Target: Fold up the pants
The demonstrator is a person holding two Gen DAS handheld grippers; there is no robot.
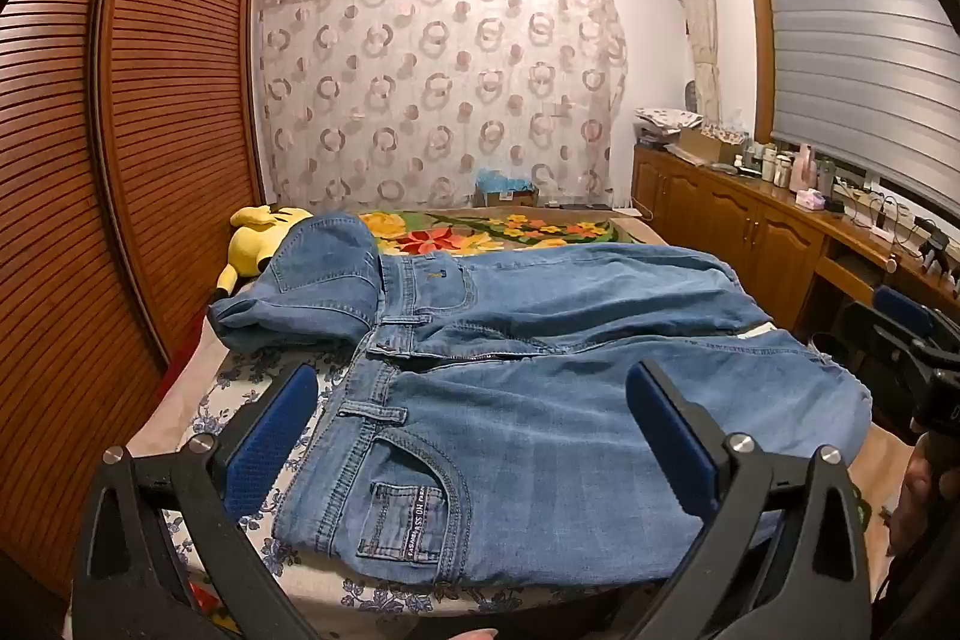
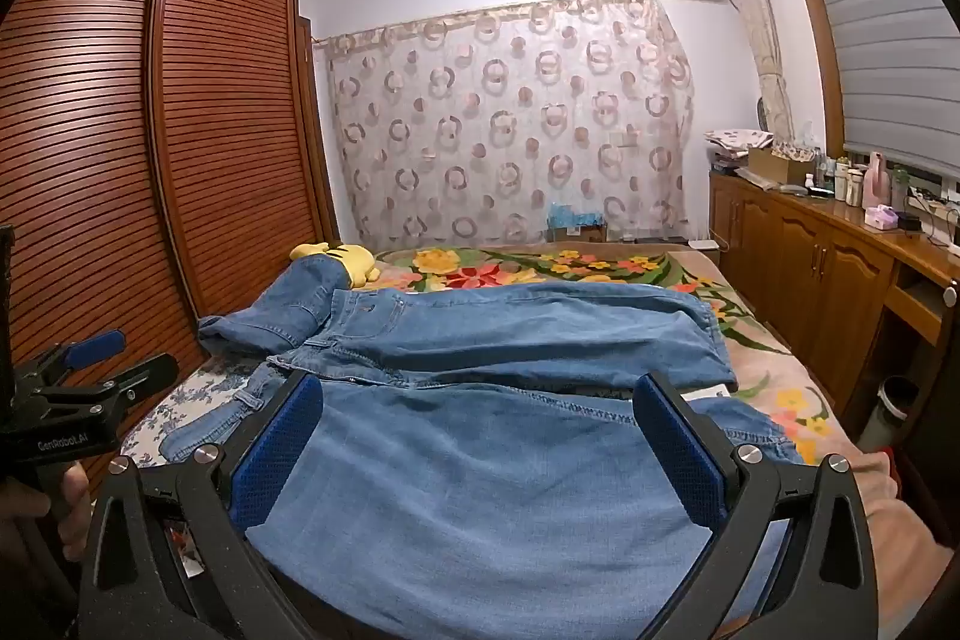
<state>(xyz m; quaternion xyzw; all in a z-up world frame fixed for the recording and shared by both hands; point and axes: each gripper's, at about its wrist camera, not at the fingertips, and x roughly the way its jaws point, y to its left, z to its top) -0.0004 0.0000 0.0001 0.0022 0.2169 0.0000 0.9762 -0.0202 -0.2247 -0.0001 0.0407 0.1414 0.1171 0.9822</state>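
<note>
On the bed (image 1: 252, 370) the blue jeans (image 1: 540, 400) lie spread flat, waistband toward the wardrobe (image 1: 150, 100), legs running right. Left gripper (image 1: 474, 430) hovers tilted down over the front pocket, jaws wide apart, nothing clamped. Right gripper (image 2: 477, 448) likewise gapes over a leg, apparently not touching. A hand (image 2: 54, 508) grips the left handle.
</note>
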